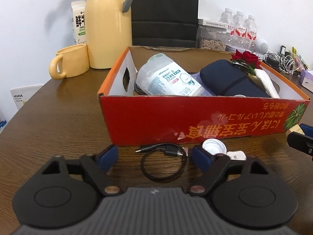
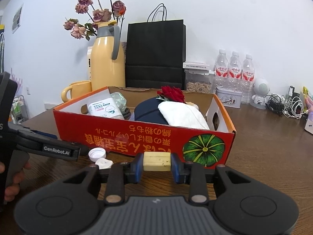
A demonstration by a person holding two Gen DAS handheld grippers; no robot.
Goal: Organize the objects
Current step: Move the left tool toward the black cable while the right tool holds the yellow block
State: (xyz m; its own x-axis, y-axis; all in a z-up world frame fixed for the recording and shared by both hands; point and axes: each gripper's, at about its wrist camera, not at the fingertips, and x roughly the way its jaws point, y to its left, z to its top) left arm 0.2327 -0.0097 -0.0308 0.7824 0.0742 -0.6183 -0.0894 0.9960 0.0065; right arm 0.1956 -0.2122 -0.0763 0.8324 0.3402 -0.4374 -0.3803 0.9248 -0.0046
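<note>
A coiled black USB cable lies on the brown table just in front of the red cardboard box. My left gripper is open and low over the table, its blue pads either side of the cable without touching it. A white bottle cap and a small white piece lie by the right finger. My right gripper is shut on a cream block, held close before the box's front wall. The box holds a cotton-swab pack, a navy case, a red rose and a white cloth.
A yellow thermos and a yellow mug stand left of the box. Behind it are a black paper bag, a seed jar, water bottles, a tin, a white figurine and tangled cables.
</note>
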